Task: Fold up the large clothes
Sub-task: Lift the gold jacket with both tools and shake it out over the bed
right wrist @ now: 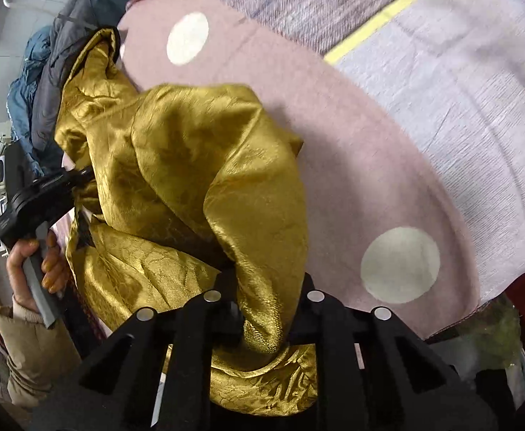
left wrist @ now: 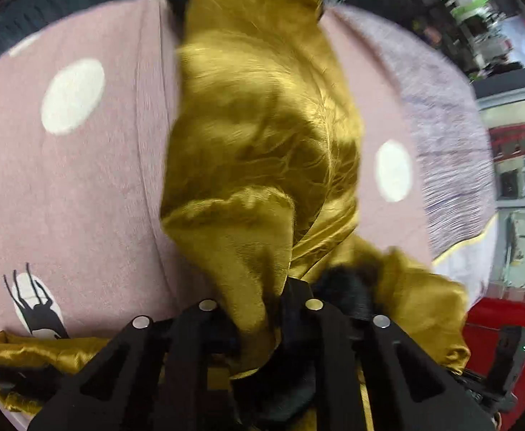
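Observation:
A shiny gold garment with black lining (left wrist: 262,115) hangs bunched over a pink blanket with white dots (left wrist: 72,165). My left gripper (left wrist: 262,309) is shut on a fold of the gold garment, which spills over its fingers. My right gripper (right wrist: 262,301) is shut on another part of the gold garment (right wrist: 198,158), the cloth wedged between its jaws. In the right wrist view the left gripper (right wrist: 79,176) shows at the left, held by a hand, its tip against the garment's edge. The garment is lifted and crumpled between both grippers.
The pink blanket (right wrist: 352,151) lies on a lilac bedcover with a yellow stripe (right wrist: 460,72). A pile of blue and grey clothes (right wrist: 43,72) sits at the far left. Red objects (left wrist: 506,323) and shelving stand beyond the bed edge.

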`<state>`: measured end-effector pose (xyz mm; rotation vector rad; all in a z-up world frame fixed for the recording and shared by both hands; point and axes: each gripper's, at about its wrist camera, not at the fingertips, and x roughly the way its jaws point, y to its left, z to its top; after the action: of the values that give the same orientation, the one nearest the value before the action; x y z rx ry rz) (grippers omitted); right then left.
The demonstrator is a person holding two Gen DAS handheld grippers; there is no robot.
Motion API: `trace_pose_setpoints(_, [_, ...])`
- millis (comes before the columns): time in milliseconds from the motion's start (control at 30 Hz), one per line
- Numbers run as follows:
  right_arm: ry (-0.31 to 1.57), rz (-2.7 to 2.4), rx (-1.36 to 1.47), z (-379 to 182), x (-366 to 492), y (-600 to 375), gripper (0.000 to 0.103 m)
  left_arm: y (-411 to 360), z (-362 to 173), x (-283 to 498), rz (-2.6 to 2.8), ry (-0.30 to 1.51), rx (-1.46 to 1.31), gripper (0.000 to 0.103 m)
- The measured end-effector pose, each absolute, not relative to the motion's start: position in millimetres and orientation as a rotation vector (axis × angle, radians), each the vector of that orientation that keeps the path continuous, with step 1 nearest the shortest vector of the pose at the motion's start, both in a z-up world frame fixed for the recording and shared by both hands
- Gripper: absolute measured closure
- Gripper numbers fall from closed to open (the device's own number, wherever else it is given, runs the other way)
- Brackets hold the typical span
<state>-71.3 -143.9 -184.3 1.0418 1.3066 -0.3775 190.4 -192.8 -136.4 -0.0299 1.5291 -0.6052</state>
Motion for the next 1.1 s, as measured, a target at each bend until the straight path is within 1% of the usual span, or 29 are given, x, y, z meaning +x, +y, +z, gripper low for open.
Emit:
trace_pose_setpoints(100, [1.237,-0.43,0.885,-149,-66,-151,0.092,-173,-74,191,-0.627,1.387,-0.117,0.094])
trace_pose_setpoints(200, [1.113,-0.475,0.776,-101,-60,-168,0.093,-146,-14,190,-0.636,1.253,-0.171,0.094])
trace_pose_setpoints(333, [0.903,-0.479,0.733,-28,-64,-196,0.093,-87,74,169,-0.628,1.044,-0.256,0.094])
trace_pose_setpoints(400, [0.809,-0.398,0.764,2,-70,-204,0.093,-54,104,154,-0.6,0.98,-0.276,0.094])
trace_pose_setpoints(467, [0.748,-0.303,0.803,23,-82,-213,0.094,-20,128,134,-0.577,0.924,-0.286,0.094])
trace_pose_setpoints(533, [0.643,-0.162,0.878,44,-91,-216,0.094,10,151,111,-0.573,0.864,-0.303,0.094])
trace_pose_setpoints(667, [0.493,0.03,0.916,85,-111,-213,0.095,54,204,50,-0.515,0.72,-0.24,0.094])
trace_pose_setpoints(833, [0.334,0.231,0.873,154,-145,-205,0.095,88,258,4,-0.467,0.595,-0.307,0.094])
trace_pose_setpoints(967, [0.192,0.359,0.809,212,-172,-196,0.095,124,306,-33,-0.457,0.413,-0.375,0.094])
trace_pose_setpoints(1100, [0.142,0.325,0.811,232,-176,-207,0.095,129,328,-42,-0.404,0.288,-0.375,0.094])
